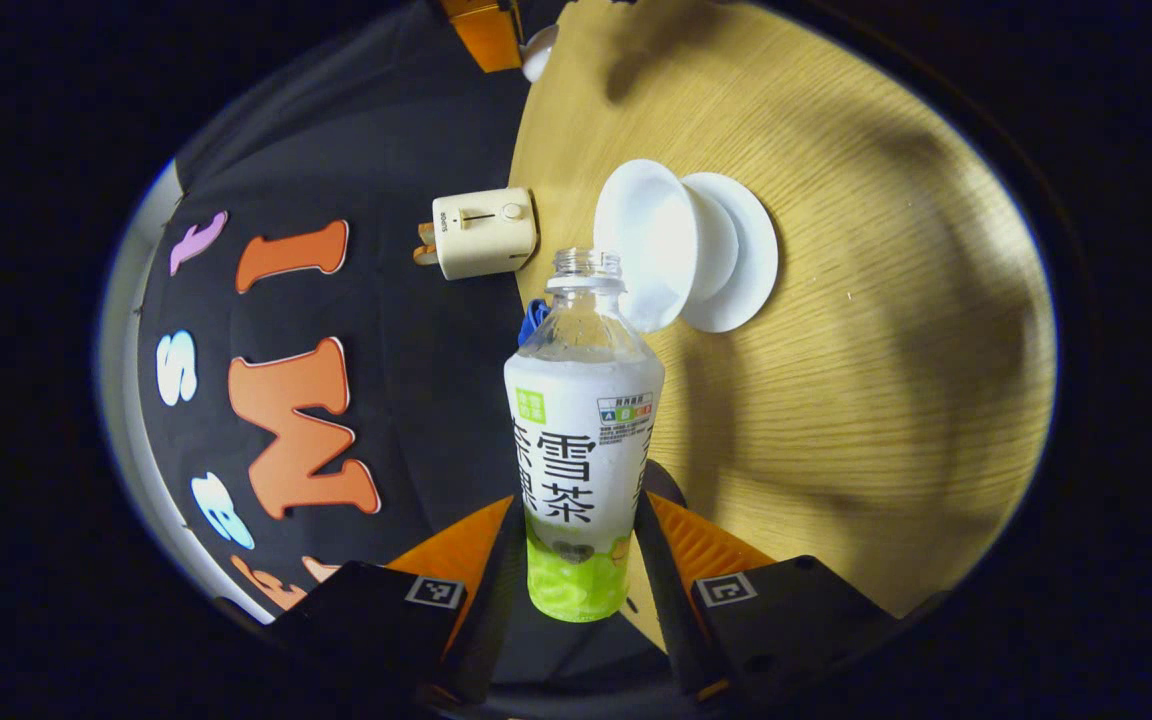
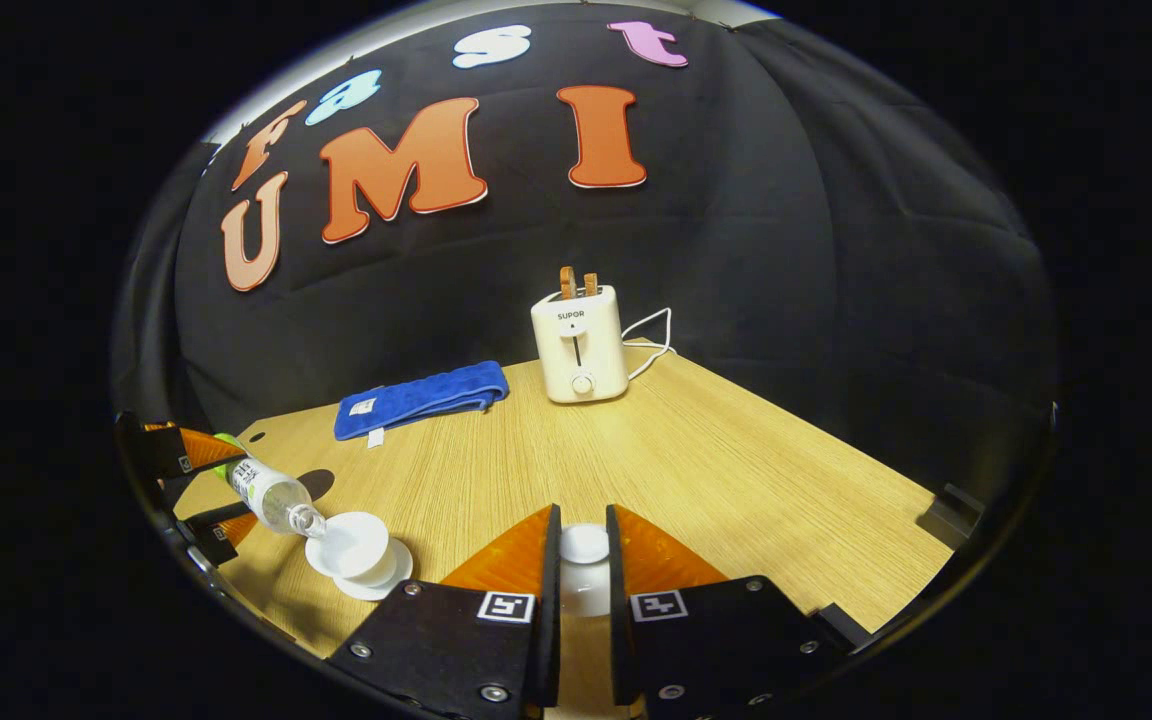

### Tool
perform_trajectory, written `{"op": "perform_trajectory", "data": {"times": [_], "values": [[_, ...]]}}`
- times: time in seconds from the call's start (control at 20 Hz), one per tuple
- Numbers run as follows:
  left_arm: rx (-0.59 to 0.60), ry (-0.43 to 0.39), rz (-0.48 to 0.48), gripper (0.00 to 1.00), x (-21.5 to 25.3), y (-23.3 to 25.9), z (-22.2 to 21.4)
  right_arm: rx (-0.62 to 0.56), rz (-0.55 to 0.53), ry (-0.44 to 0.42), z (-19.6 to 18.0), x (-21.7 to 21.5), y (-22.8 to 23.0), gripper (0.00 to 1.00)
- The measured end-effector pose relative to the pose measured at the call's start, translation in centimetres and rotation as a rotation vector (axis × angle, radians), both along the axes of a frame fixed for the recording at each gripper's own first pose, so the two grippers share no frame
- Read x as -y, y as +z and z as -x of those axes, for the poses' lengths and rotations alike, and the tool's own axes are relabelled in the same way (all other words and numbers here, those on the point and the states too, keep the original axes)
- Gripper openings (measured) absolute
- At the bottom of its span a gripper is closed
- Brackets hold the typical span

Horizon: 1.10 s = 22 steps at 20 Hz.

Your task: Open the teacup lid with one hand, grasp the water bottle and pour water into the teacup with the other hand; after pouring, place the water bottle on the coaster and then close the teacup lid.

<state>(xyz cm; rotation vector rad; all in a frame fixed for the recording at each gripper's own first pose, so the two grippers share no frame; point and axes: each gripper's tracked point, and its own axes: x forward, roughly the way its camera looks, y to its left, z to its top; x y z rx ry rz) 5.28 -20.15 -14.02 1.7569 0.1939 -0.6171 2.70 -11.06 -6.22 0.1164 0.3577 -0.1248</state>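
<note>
My left gripper [image 1: 581,520] is shut on the water bottle [image 1: 584,440], a clear uncapped bottle with a white and green label. The bottle is tilted, its open mouth at the rim of the white teacup [image 1: 651,235], which stands on a white saucer [image 1: 751,250]. In the right gripper view the tilted bottle [image 2: 271,492] leans over the uncovered teacup [image 2: 348,545] at lower left, held by the left gripper [image 2: 191,480]. My right gripper [image 2: 583,520] is shut on the white teacup lid [image 2: 584,545], above the wooden table [image 2: 736,470]. A dark round patch [image 2: 318,483], perhaps the coaster, lies behind the bottle.
A cream toaster [image 2: 579,345] with two slices of toast stands at the back of the table, its white cable [image 2: 648,330] trailing right. A folded blue towel [image 2: 421,398] lies to its left. A small black object [image 2: 951,510] sits at the table's right edge.
</note>
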Motion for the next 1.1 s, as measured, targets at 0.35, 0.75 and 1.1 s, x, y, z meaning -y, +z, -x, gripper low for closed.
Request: {"op": "perform_trajectory", "data": {"times": [0.35, 0.75, 1.1], "values": [[-0.093, 0.162, 0.306, 0.69, 0.0, -0.4, 0.0, -0.012, 0.011, 0.010, -0.3, -0.6, -0.4, 0.20], [-0.221, 0.383, 0.753, 0.66, 0.4, 1.5, -2.0, -0.015, 0.019, 0.029, -0.4, -1.4, -0.7, 0.21], [-0.294, 0.515, 1.117, 0.66, 0.3, 2.7, -3.3, -0.017, 0.000, 0.030, -0.4, -1.1, -0.8, 0.21]]}}
